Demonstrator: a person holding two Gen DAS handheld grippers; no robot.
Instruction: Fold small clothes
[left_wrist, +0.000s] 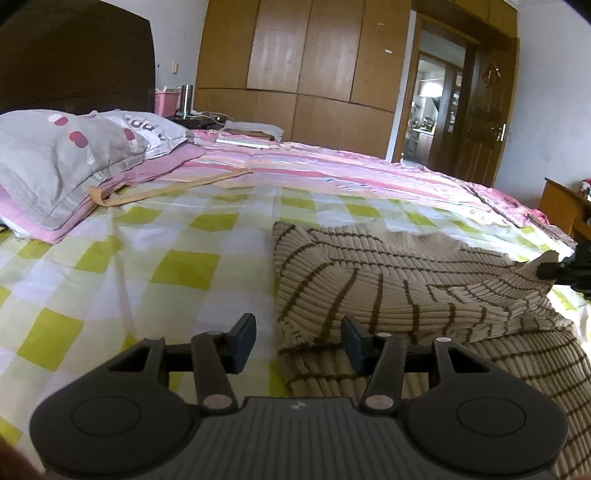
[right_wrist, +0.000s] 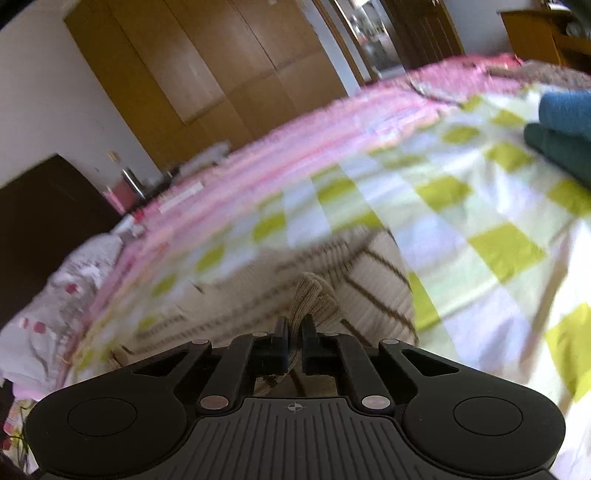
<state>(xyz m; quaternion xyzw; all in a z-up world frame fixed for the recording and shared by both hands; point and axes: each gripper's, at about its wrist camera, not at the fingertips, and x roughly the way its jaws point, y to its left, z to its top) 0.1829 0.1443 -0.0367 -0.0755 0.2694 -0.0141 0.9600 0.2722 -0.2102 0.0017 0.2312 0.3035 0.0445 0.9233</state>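
A beige ribbed knit garment with brown stripes (left_wrist: 388, 288) lies partly folded on the green-and-white checked bedspread (left_wrist: 147, 258). My left gripper (left_wrist: 299, 339) is open and empty, low over the garment's left edge. My right gripper (right_wrist: 294, 334) is shut on a bunched piece of the same garment (right_wrist: 314, 299) and holds it lifted above the bed; the right wrist view is motion-blurred. The right gripper's tip also shows at the right edge of the left wrist view (left_wrist: 565, 271), pinching the cloth's raised corner.
Grey pillows (left_wrist: 66, 158) on a pink sheet lie at the left. A pink striped cover (left_wrist: 332, 166) spans the far side of the bed. Folded blue and dark green cloths (right_wrist: 561, 136) sit at the right. Wardrobe (left_wrist: 306, 62), open door and a wooden side table stand beyond.
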